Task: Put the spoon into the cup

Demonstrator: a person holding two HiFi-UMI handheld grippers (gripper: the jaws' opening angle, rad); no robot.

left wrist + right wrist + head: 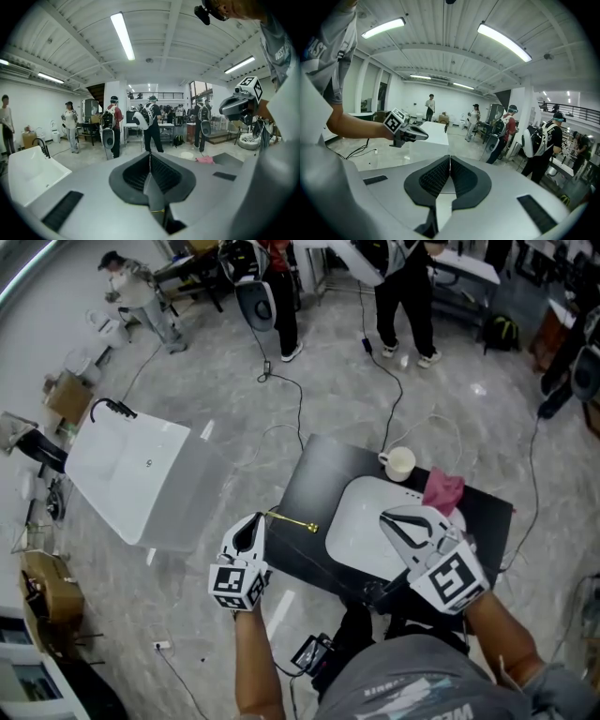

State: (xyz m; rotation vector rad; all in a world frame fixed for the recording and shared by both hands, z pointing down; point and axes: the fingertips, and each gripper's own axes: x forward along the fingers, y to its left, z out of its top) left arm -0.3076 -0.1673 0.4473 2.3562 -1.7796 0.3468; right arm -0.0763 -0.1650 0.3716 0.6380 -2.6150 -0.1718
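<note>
A thin gold spoon (pixel 292 520) lies on the left part of the black table (pixel 319 470). The white cup (pixel 399 463) stands at the table's far edge, beside a white tray (pixel 356 521). My left gripper (pixel 255 519) is shut and empty, its tips at the table's left edge, just left of the spoon's near end. In the left gripper view its jaws (pixel 150 154) are pressed together. My right gripper (pixel 387 517) hovers over the tray, short of the cup, also shut with nothing in it (pixel 450 157).
A pink cloth (pixel 442 489) lies on the table right of the cup. A white basin (pixel 131 474) stands on the floor to the left. Cables (pixel 281 381) trail over the marble floor. People (pixel 403 296) stand at the back.
</note>
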